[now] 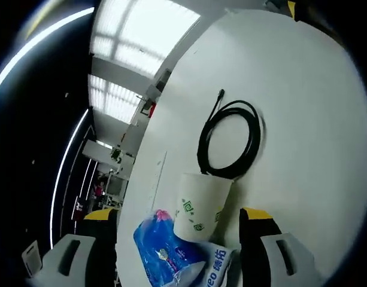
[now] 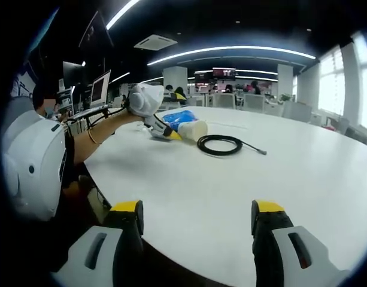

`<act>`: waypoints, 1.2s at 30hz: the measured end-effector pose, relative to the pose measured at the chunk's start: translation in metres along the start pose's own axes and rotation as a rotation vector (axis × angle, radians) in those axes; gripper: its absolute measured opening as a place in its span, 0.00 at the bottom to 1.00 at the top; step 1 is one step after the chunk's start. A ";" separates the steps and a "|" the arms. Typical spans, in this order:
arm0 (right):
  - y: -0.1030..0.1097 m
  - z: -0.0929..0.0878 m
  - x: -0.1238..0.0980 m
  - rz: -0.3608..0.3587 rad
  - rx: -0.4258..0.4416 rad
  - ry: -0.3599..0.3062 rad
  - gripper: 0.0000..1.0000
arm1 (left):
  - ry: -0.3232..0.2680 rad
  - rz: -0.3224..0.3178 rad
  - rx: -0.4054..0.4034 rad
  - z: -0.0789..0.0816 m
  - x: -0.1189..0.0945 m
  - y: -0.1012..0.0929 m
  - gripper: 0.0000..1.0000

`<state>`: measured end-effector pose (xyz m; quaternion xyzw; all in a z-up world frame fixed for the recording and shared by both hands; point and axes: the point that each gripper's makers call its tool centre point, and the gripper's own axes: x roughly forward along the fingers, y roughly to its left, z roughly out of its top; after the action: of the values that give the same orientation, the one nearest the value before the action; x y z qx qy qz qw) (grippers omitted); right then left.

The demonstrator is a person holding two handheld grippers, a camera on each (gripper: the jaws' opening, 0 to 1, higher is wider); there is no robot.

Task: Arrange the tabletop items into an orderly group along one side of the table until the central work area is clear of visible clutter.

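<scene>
Near one edge of the round white tabletop [image 2: 303,179], the left gripper [image 1: 180,248] stands with jaws wide around a white paper cup with green print [image 1: 200,206] and a blue plastic packet [image 1: 168,254]. Just beside the cup lies a coiled black cable [image 1: 231,140]. The right gripper [image 2: 195,230] hangs wide open and empty at the table's near edge.

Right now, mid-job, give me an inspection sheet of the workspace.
Surface: white table, mostly bare.
Job's things: paper cup on its side between the left gripper's open jaws, against a blue packet.
Clutter: nothing else seen.
Grippers: left at the cup, hand holding it; right gripper open, hovering at the table's near edge.
Cables: black coiled cable just beyond the cup.
Surroundings: office with monitors, ceiling lights, windows.
</scene>
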<state>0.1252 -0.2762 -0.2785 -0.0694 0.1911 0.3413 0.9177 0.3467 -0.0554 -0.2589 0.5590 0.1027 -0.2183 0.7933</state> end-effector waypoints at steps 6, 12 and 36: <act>-0.002 -0.002 0.000 -0.005 0.007 0.005 0.70 | 0.011 0.009 0.013 -0.001 0.004 -0.001 0.83; -0.004 -0.003 -0.002 -0.011 0.013 0.006 0.70 | 0.013 0.006 0.033 0.004 0.008 -0.004 0.83; -0.009 -0.007 -0.006 -0.026 0.024 0.008 0.70 | 0.037 -0.023 0.183 0.017 0.017 -0.021 0.71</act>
<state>0.1246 -0.2889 -0.2825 -0.0622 0.1980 0.3269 0.9220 0.3503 -0.0809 -0.2773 0.6321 0.1034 -0.2252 0.7342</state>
